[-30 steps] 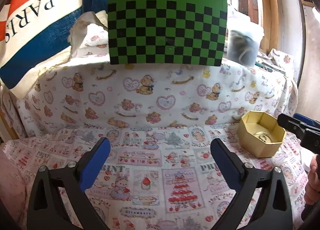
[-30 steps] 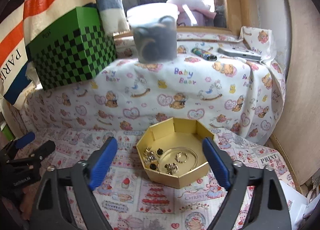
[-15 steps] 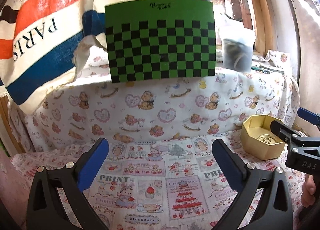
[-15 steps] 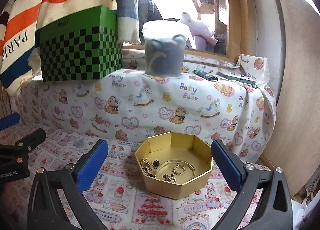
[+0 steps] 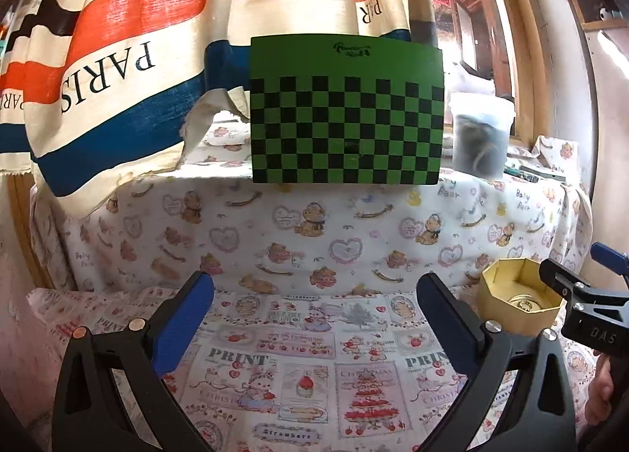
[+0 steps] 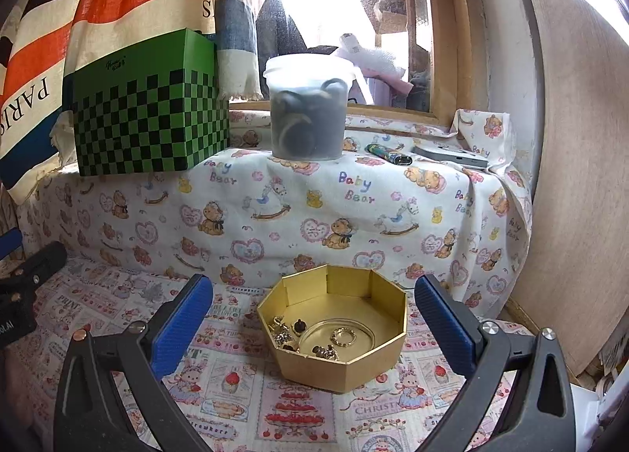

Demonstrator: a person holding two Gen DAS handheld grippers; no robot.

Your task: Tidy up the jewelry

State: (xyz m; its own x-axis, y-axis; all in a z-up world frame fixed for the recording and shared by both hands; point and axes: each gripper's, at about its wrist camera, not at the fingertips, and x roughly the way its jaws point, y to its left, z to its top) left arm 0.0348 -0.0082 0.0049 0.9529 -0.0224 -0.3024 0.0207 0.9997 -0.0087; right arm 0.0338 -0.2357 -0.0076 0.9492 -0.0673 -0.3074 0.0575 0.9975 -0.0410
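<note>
- R gripper (image 6: 312,316): jaws wide, nothing held, above printed cloth (image 6: 236,385).
- L gripper (image 5: 314,314): jaws wide too, holding nothing.
- Gold octagonal box (image 6: 334,363) on cloth, between R fingers in R view; rings + small jewelry (image 6: 314,338) inside.
- Behind, on ledge: green checkered box (image 6: 149,125), lidded plastic tub (image 6: 308,109), lighter (image 6: 387,155).

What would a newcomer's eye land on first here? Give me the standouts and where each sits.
The green checkered box stands on the raised, bear-print-covered ledge, in front of the striped PARIS cloth. Below on the printed tablecloth sits the gold octagonal box, open, with small rings and earrings inside, framed by the open right tongs. A lidded plastic tub of dark items stands on the ledge by the window.
</note>
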